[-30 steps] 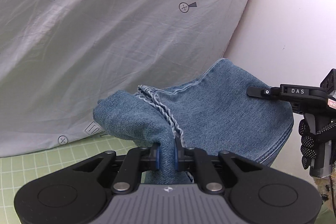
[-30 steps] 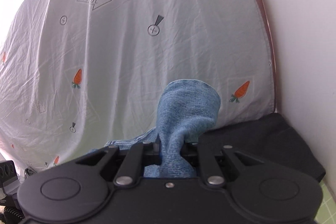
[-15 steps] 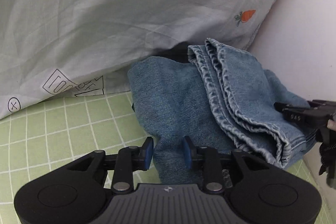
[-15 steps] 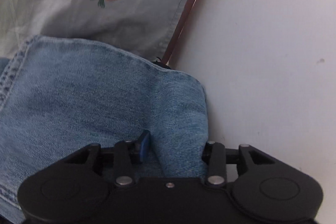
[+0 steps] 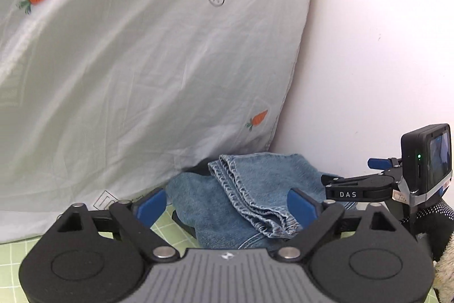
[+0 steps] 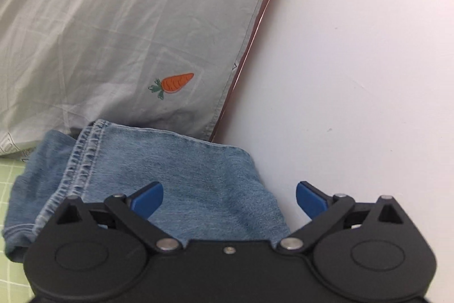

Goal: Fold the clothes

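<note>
folded blue denim jeans are now lying in a compact bundle on the green gridded cutting-mat counter, pushed up near the white wall and just in front of the pale grey sheet printed with orange carrots. a second ago both tools were pinching bunched denim and carrying it in the air; half a second ago the cloth was already resting down and the blue pads were starting to part. now the left tool is opening its jaws wide, with the stitched hem end of the jeans sitting between the blue pads but not being pressed by them. the right tool is likewise opening to its full spread above the flat top layer of denim, holding nothing, its right pad hanging over the wall side. in the left view the right tool is showing beside the bundle with a dotted glove on the hand behind it.

so the release is happening on both sides at once, which is suggesting that this fold is being finished and the jeans are being left where they lie. something dark is peeking out from beneath the bundle, too hidden to identify. the hem layers are looking slightly uneven at the near corner, so a tidying press may be worth considering.
</note>
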### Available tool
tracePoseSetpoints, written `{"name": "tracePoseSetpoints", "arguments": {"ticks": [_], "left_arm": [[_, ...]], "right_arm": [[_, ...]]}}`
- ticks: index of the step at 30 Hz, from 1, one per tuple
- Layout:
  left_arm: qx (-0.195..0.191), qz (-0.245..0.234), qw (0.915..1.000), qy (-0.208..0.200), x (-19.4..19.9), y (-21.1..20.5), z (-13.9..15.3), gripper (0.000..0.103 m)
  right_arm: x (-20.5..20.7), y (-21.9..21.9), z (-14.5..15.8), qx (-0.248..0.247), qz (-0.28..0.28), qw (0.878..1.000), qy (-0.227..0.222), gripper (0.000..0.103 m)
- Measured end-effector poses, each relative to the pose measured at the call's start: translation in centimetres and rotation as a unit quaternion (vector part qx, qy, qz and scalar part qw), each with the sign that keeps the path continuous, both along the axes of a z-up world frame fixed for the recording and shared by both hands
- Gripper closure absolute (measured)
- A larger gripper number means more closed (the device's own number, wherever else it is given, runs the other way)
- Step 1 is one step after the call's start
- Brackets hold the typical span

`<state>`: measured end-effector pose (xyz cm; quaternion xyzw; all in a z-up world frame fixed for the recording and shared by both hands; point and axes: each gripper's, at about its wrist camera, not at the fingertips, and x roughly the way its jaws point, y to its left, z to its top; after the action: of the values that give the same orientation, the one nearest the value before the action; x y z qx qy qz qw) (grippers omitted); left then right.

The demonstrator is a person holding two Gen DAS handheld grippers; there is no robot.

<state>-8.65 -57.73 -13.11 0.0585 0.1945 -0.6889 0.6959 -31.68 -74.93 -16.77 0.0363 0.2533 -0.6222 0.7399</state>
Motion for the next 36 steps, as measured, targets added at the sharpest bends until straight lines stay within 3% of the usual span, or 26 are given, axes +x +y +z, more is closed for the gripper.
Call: {"name": "tracePoseSetpoints", "arguments": {"ticks": [4, 8, 11, 17, 26, 36], "left_arm": [[-0.023, 0.019, 0.9992, 0.025, -0.1, 5.1, 1.7, 0.000], [-0.025, 0.021, 0.9988, -0.037, -2.4, 10.0, 3.0, 0.000], [-0.030, 0.011, 0.9983, -0.049, -3.7, 13.5, 3.2, 0.000], [-0.009, 0.009, 0.9998, -0.017, -4.3, 18.8, 3.0, 0.000], [0.014, -0.006, 0.9993, -0.035, -3.0, 26.3, 2.6, 0.000], [0.041, -0.027, 0.9975, -0.051, -0.4, 32.0, 2.3, 0.000]], "right_arm": [[-0.4, 6.9, 2.2, 0.008, -0.013, 0.999, -0.051, 0.000], [-1.0, 13.1, 2.8, 0.039, -0.026, 0.994, -0.095, 0.000], [-0.7, 18.1, 2.8, 0.054, -0.028, 0.992, -0.115, 0.000], [0.1, 26.5, 2.0, 0.076, -0.046, 0.989, -0.115, 0.000], [0.5, 37.2, 1.9, 0.099, -0.062, 0.984, -0.137, 0.000], [2.7, 44.9, 2.4, 0.104, -0.081, 0.982, -0.135, 0.000]]}}
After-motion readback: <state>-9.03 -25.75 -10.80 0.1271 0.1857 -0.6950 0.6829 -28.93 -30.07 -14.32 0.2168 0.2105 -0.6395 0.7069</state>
